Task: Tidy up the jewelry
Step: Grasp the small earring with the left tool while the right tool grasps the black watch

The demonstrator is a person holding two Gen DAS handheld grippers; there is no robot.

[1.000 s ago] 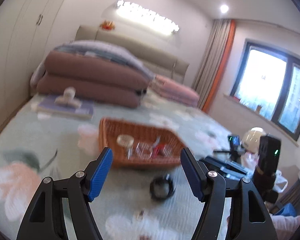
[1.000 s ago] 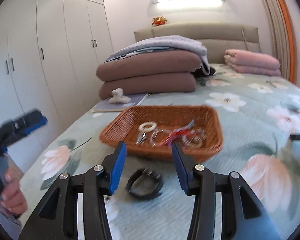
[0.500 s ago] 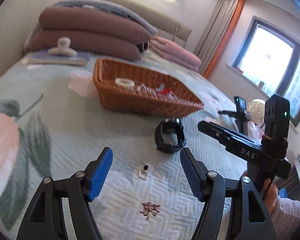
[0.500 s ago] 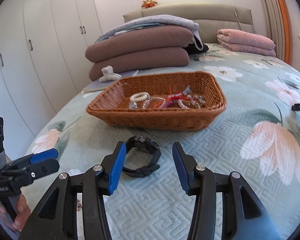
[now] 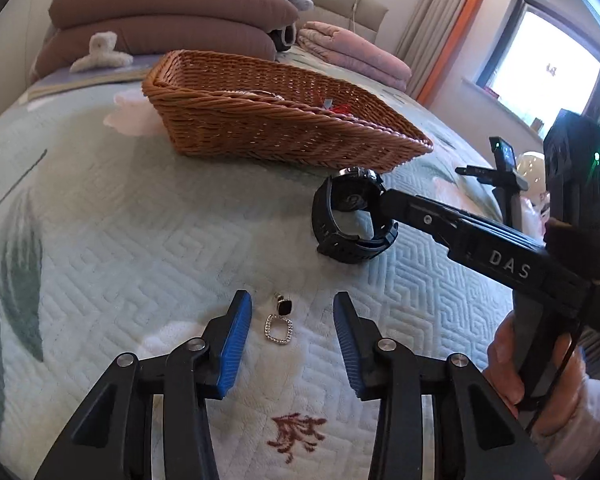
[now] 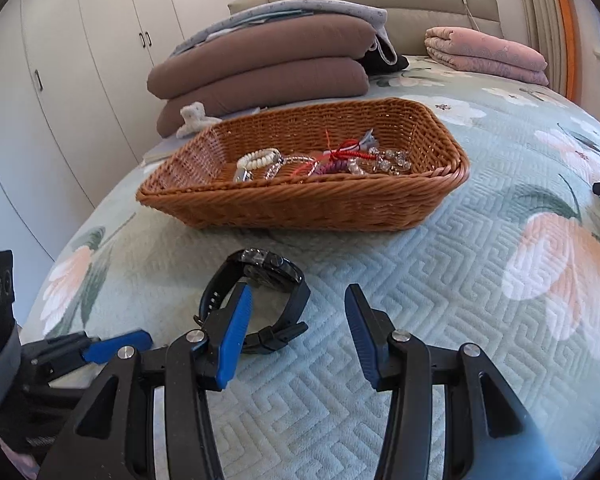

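A small silver-and-black earring (image 5: 280, 320) lies on the quilt between the open fingers of my left gripper (image 5: 292, 330), low over it. A black wristwatch (image 6: 260, 300) stands on its strap just in front of the wicker basket (image 6: 300, 208); it also shows in the left wrist view (image 5: 348, 220). My right gripper (image 6: 296, 320) is open with its left finger inside the watch's loop and the strap between the jaws. The basket (image 5: 260, 128) holds several bracelets (image 6: 324, 160).
Folded brown quilts (image 6: 260, 68) and a pink blanket (image 6: 484, 52) lie at the head of the bed. A white hair claw (image 6: 194, 118) sits on a book behind the basket. White wardrobes (image 6: 60, 60) stand left; a window (image 5: 548, 68) is right.
Both grippers have moved down and forward toward the quilt. The left now brackets the earring; the right has reached the watch, its left finger entering the strap loop.
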